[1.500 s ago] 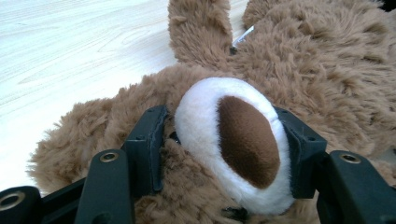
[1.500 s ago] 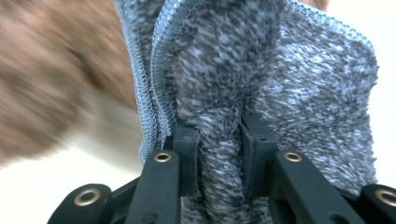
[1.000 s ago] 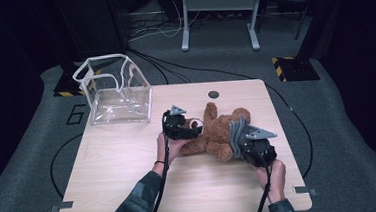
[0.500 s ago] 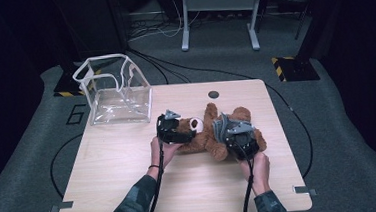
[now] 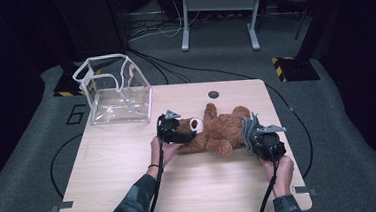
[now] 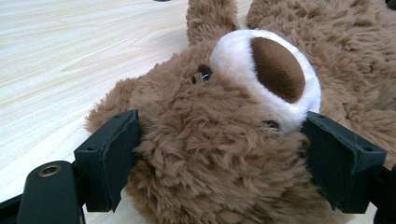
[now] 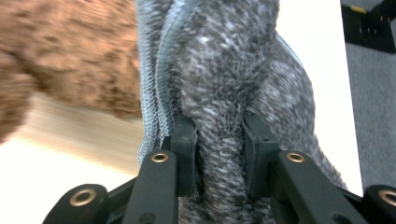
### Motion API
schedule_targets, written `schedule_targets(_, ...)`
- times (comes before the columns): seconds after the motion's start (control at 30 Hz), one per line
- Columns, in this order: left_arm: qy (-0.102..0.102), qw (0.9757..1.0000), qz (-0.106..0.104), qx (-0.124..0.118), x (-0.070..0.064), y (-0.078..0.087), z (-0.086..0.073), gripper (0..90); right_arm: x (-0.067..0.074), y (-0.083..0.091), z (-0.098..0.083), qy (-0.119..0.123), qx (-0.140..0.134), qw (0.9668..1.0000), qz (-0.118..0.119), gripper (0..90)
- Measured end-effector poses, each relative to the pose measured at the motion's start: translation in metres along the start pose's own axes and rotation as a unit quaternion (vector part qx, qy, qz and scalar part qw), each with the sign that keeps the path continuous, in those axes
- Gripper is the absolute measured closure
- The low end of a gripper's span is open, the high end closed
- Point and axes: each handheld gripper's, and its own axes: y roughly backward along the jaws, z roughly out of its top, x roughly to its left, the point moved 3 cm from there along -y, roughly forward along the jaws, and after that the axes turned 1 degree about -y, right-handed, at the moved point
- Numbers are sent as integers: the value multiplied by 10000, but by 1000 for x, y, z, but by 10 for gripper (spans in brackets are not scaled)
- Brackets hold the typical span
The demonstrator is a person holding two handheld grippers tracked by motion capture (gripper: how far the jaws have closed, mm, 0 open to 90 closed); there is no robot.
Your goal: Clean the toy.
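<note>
A brown teddy bear point(image 5: 218, 131) lies on its back in the middle of the wooden table point(image 5: 131, 190), head to the left. My left gripper point(image 5: 190, 133) has its jaws wide around the bear's head point(image 6: 210, 163), both pads pressing into the fur beside the white muzzle point(image 6: 275, 74). My right gripper point(image 5: 253, 136) is at the bear's right end, shut on a fold of grey fuzzy cloth point(image 5: 249, 127). In the right gripper view the grey cloth point(image 7: 224, 56), with a zip edge, is pinched between the pads point(image 7: 184, 140), the bear's brown fur point(image 7: 60, 51) behind it.
A clear plastic bag point(image 5: 118, 98) with white trim stands open at the table's back left corner. A small dark disc point(image 5: 213, 94) sits near the back edge. Cables and a metal stand point(image 5: 217, 13) are on the floor beyond the table.
My right gripper went left against the bear, then came back out to the right with the grey cloth in it. The left gripper stayed on the bear's head.
</note>
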Motion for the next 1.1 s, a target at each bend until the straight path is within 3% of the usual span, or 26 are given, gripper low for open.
schedule_targets(0.03, 7, 10000, -3, -9, 0, 0, 0, 164, 4, 3, 1, 70, -33, 10000, 31, 694)
schedule_targets(0.07, 6, 10000, -7, -17, 0, 0, 0, 164, 16, 9, 6, 194, -199, 9993, 257, 694)
schedule_targets(0.1, 70, 10000, -12, -55, 0, -1, 0, 164, 23, 11, 8, 308, -194, 9986, 372, 694)
schedule_targets(0.13, 70, 10000, -12, -55, 0, -1, 0, 164, 23, 11, 8, 308, -194, 9986, 372, 694)
schedule_targets(0.17, 74, 10000, -19, -58, 0, -1, 0, 164, 41, 11, 14, 485, -278, 9966, 599, 694)
schedule_targets(0.2, 74, 10000, -19, -58, 0, -1, 0, 164, 41, 11, 14, 485, -278, 9966, 599, 694)
schedule_targets(0.23, 77, 10000, -33, -48, 0, -1, -1, 164, 50, 10, 16, 572, -266, 9955, 706, 693)
schedule_targets(0.27, 70, 10000, -27, -59, 0, -1, -1, 164, 70, 4, 20, 711, -223, 9932, 891, 693)
schedule_targets(0.4, 60, 9999, -63, -82, 0, -2, -2, 164, 81, -6, 21, 844, -104, 9933, 782, 695)
schedule_targets(0.47, 67, 9999, -102, -91, 1, -2, -3, 164, 74, -14, 19, 727, -53, 9946, 733, 699)
schedule_targets(0.53, 58, 9999, -128, -92, 1, -2, -3, 164, 57, -14, 15, 489, -28, 9970, 607, 700)
schedule_targets(0.57, 58, 9999, -128, -92, 1, -2, -3, 164, 57, -14, 15, 489, -28, 9970, 607, 700)
schedule_targets(0.6, 60, 9998, -139, -98, 1, -2, -3, 164, 49, -13, 13, 449, -26, 9979, 472, 701)
schedule_targets(0.63, 62, 9998, -148, -96, 1, -2, -3, 164, 30, -10, 9, 275, 5, 9993, 259, 701)
schedule_targets(0.7, 52, 9998, -156, -92, 1, -2, -3, 164, 24, -9, 7, 194, 38, 9997, 171, 702)
schedule_targets(0.73, 42, 9998, -162, -97, 1, -2, -3, 164, 5, -9, 3, 21, 88, 10000, -12, 702)
schedule_targets(0.83, 42, 9998, -170, -99, 2, -2, -3, 164, -8, -8, 0, -98, 65, 9998, -169, 699)
schedule_targets(0.93, 46, 9998, -153, -93, 2, -3, -3, 164, -7, -5, 0, -75, 13, 9999, -152, 699)
schedule_targets(1.0, 57, 9998, -151, -93, 2, -3, -3, 164, 5, 0, 3, 101, -86, 9999, -89, 696)
schedule_targets(1.03, 57, 9998, -155, -91, 2, -3, -3, 164, 20, 4, 6, 268, -180, 9993, 181, 695)
schedule_targets(1.07, 57, 9998, -155, -91, 2, -3, -3, 164, 20, 4, 6, 268, -180, 9993, 181, 695)
schedule_targets(1.1, 56, 9998, -160, -85, 2, -3, -3, 164, 39, 5, 10, 402, -228, 9979, 459, 694)
